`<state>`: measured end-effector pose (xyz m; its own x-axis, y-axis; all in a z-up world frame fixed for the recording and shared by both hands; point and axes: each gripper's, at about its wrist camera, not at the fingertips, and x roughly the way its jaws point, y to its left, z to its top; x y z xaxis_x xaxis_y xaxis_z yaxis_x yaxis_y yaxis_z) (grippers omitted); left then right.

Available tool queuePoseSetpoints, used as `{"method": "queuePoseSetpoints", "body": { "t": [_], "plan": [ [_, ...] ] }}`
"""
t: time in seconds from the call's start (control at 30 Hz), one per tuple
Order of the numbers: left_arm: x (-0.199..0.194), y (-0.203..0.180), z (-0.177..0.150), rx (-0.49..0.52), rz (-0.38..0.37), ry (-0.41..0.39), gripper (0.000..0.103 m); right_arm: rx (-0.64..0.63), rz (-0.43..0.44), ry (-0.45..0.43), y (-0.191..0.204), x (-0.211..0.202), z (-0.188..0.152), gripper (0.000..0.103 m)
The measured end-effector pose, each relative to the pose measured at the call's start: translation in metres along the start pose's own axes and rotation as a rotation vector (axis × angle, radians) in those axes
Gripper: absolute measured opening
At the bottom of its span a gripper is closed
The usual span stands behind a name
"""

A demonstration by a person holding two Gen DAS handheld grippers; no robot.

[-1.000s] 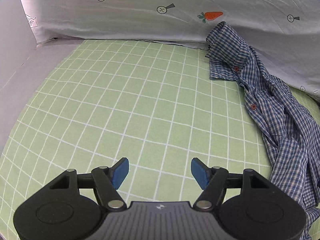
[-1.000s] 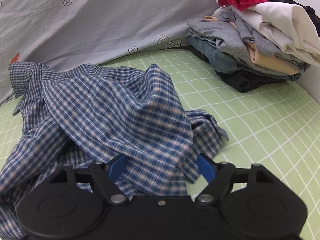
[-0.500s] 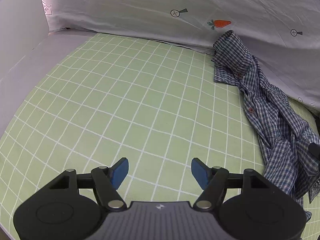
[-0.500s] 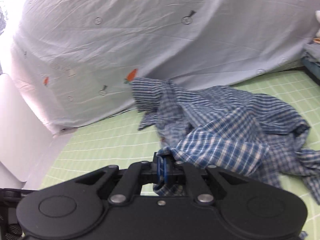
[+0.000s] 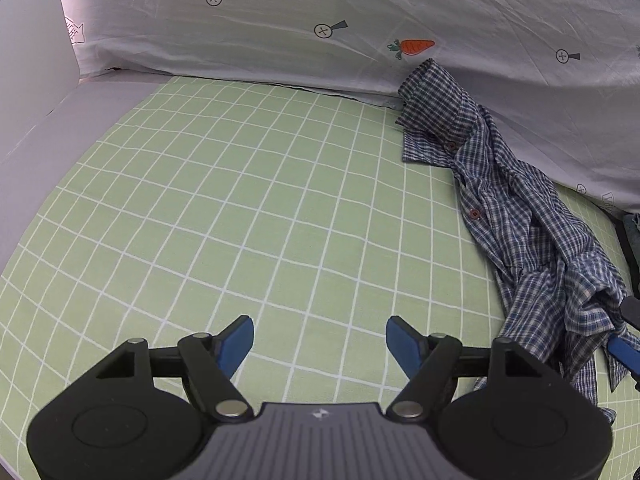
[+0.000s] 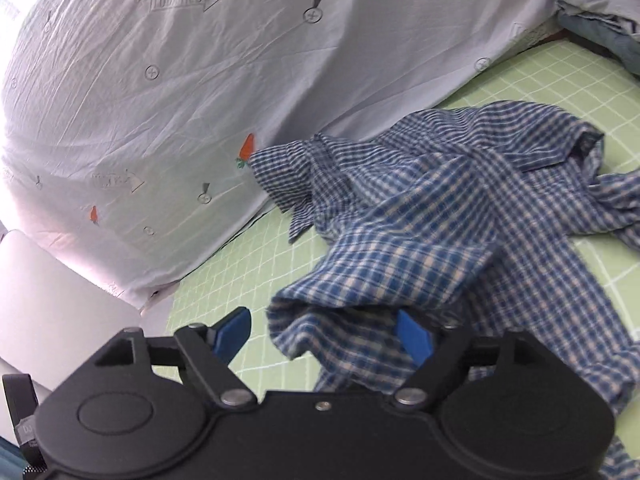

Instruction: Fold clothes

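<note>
Both jaws apart: left gripper [image 5: 319, 340] over bare green sheet [image 5: 248, 216]; crumpled plaid shirt [image 6: 452, 248] drapes across right gripper [image 6: 326, 334], printed backdrop [image 6: 168, 92] beyond.

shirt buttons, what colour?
Dark red, on the blue-and-white checked shirt; buttons show best in the left wrist view.

"LOOK HERE" – arrow print, pale backdrop sheet [image 6: 180, 80]

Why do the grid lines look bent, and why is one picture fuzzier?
Left wrist view: the fisheye lens bows the straight lines of the green sheet; the picture is sharp and evenly lit. Right wrist view: softer, the checked shirt smeared near the lens, and the top-left corner washed out bright.
</note>
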<state>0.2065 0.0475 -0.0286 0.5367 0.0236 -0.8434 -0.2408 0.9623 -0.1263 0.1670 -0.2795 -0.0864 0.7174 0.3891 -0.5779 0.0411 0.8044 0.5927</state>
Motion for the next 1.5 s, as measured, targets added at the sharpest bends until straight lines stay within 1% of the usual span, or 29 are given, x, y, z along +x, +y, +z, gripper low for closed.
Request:
{"method": "queuePoseSetpoints", "body": {
  "t": [0.03,0.07,0.1,0.13,0.2,0.23,0.27,0.3,0.37,0.47,0.57,0.63,0.67,0.7,0.73,0.8,0.83,0.9,0.97,1.03,1.17,1.27,1.3,1.33,1.37,1.4,1.43,1.47,1.5],
  "plan": [
    [0.002,-0.008,0.001,0.027,-0.012,0.001,0.074,0.003,-0.062,-0.03,-0.009,-0.009,0.0,0.09],
    [0.003,-0.016,0.002,0.055,-0.024,0.002,0.074,-0.007,-0.142,-0.052,-0.017,-0.015,-0.001,0.092],
    [0.004,-0.025,0.003,0.084,-0.04,0.003,0.074,-0.017,-0.222,-0.074,-0.025,-0.021,-0.001,0.098],
    [0.005,-0.035,0.005,0.114,-0.062,0.004,0.074,-0.032,-0.307,-0.088,-0.033,-0.026,-0.001,0.1],
    [0.004,-0.054,0.006,0.169,-0.114,0.004,0.074,-0.08,-0.491,-0.07,-0.048,-0.025,-0.002,0.1],
    [0.003,-0.065,0.006,0.198,-0.144,0.0,0.074,-0.097,-0.565,-0.056,-0.057,-0.025,-0.003,0.1],
    [0.0,-0.076,0.007,0.228,-0.175,-0.005,0.074,-0.095,-0.598,-0.042,-0.067,-0.026,-0.003,0.1],
    [-0.001,-0.086,0.006,0.261,-0.204,-0.011,0.077,-0.085,-0.609,-0.034,-0.078,-0.03,-0.003,0.1],
    [-0.002,-0.106,0.007,0.322,-0.252,-0.017,0.081,-0.059,-0.6,-0.024,-0.092,-0.034,-0.003,0.1],
    [0.003,-0.135,0.008,0.399,-0.307,-0.016,0.081,-0.06,-0.591,0.0,-0.098,-0.03,-0.001,0.1],
    [0.015,-0.155,0.008,0.431,-0.314,0.003,0.081,-0.084,-0.581,0.028,-0.094,-0.018,-0.001,0.1],
    [0.027,-0.166,0.009,0.441,-0.289,0.023,0.079,-0.099,-0.573,0.042,-0.091,-0.012,0.0,0.1],
    [0.031,-0.169,0.009,0.44,-0.278,0.027,0.074,-0.106,-0.572,0.049,-0.09,-0.01,-0.001,0.1],
    [0.035,-0.172,0.009,0.438,-0.266,0.03,0.06,-0.112,-0.571,0.055,-0.09,-0.008,-0.001,0.1],
    [0.039,-0.173,0.011,0.435,-0.266,0.038,0.052,-0.118,-0.569,0.061,-0.089,-0.007,-0.001,0.1],
    [0.039,-0.169,0.014,0.404,-0.256,0.036,0.014,-0.124,-0.567,0.068,-0.089,-0.005,-0.002,0.1],
    [0.039,-0.167,0.015,0.388,-0.251,0.034,0.01,-0.126,-0.569,0.072,-0.089,-0.005,-0.003,0.1],
    [0.035,-0.154,0.019,0.34,-0.233,0.007,0.009,-0.132,-0.576,0.081,-0.088,-0.003,-0.005,0.1],
    [0.024,-0.131,0.027,0.29,-0.194,-0.036,0.008,-0.138,-0.585,0.089,-0.087,-0.003,-0.007,0.1],
    [0.011,-0.099,0.038,0.234,-0.119,-0.105,0.008,-0.141,-0.589,0.094,-0.085,-0.002,-0.009,0.1],
    [-0.017,-0.014,0.082,0.097,0.122,-0.24,0.008,-0.147,-0.596,0.103,-0.081,-0.001,-0.013,0.1],
    [-0.03,0.061,0.11,-0.048,0.296,-0.281,0.008,-0.153,-0.593,0.107,-0.076,0.0,-0.015,0.1],
    [-0.034,0.083,0.117,-0.098,0.353,-0.287,0.012,-0.158,-0.591,0.107,-0.073,0.001,-0.016,0.1],
    [-0.035,0.105,0.122,-0.151,0.432,-0.273,0.016,-0.164,-0.59,0.107,-0.071,0.001,-0.017,0.1],
    [-0.035,0.126,0.126,-0.205,0.512,-0.257,0.023,-0.171,-0.588,0.106,-0.068,0.001,-0.019,0.1],
    [-0.038,0.146,0.126,-0.271,0.595,-0.237,0.024,-0.178,-0.587,0.105,-0.066,0.001,-0.02,0.1],
    [-0.042,0.16,0.124,-0.32,0.639,-0.231,0.026,-0.183,-0.588,0.104,-0.063,0.001,-0.021,0.1],
    [-0.046,0.166,0.117,-0.353,0.625,-0.237,0.035,-0.186,-0.589,0.101,-0.061,0.0,-0.023,0.1],
    [-0.051,0.171,0.11,-0.385,0.607,-0.245,0.049,-0.186,-0.591,0.098,-0.06,-0.001,-0.024,0.1]
  ]
}}
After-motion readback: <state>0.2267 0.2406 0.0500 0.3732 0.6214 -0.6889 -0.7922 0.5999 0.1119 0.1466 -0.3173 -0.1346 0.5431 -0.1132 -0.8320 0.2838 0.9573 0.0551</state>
